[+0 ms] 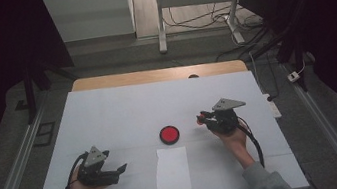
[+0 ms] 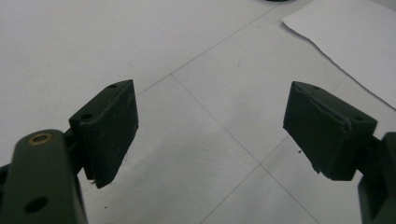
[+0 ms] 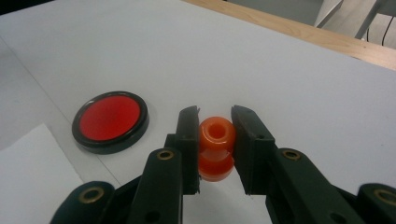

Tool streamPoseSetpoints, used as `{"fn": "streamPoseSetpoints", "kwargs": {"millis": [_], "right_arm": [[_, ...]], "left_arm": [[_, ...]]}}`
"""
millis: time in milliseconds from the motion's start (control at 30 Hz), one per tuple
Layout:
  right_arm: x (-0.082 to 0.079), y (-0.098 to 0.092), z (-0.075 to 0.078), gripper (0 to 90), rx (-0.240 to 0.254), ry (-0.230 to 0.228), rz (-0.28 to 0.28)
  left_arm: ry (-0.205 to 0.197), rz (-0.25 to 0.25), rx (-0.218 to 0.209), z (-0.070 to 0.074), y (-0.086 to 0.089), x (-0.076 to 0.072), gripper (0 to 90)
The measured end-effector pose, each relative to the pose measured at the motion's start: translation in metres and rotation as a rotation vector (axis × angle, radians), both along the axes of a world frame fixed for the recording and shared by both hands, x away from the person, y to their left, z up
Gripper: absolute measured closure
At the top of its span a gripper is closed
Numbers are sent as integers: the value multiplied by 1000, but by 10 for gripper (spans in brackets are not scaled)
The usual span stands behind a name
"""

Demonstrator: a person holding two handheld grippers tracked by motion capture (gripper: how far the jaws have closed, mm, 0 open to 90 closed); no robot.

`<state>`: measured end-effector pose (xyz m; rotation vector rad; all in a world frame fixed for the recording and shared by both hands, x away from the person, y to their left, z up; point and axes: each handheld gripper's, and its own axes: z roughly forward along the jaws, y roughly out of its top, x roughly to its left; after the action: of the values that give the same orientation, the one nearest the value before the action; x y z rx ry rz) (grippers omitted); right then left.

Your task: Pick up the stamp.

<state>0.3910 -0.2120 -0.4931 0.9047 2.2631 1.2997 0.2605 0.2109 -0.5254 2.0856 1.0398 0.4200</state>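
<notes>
Right gripper view gave me the best read: my right gripper [image 3: 215, 122] was clamped on a small orange spool-shaped piece [image 3: 216, 140], its pads pressing on either side of the upper flange, with a round hole facing the camera. The piece sat between the jaws just beside the red disc [image 3: 110, 120], a flat red round with a black rim lying on the white surface [image 3: 289, 84]. From the high view the same gripper [image 1: 204, 118] was held a little to the right of the disc [image 1: 169, 135], and I could not tell for sure whether the orange piece was touching the surface or hanging just above it; the angle was too shallow.

My left gripper [image 2: 210, 126] rested at the near left of the surface, jaws spread wide with nothing between them, pointing toward the sheet of white paper [image 2: 355, 42] that lay in front of the disc.

I judged the step in hand to be carrying the orange piece over to the disc, probably to stand it on the red face. To do that well I wanted the grip kept firm, since the hold was on a rounded flange that could roll out of the pads. I meant to travel low and level, centre the piece over the red, lower it straight until it seated, and only then open. The left gripper was best kept clear of the paper.
</notes>
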Motion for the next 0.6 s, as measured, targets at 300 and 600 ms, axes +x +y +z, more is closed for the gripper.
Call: {"fn": "streamPoseSetpoints", "kwargs": {"millis": [300,600], "right_arm": [[-6,-1,8,716,31,-19,16],[-15,-5,18,717,59,-41,27]], "left_arm": [[1,1,0,0,0,0,181],[6,0,-1,-1,-1,0,181]]}}
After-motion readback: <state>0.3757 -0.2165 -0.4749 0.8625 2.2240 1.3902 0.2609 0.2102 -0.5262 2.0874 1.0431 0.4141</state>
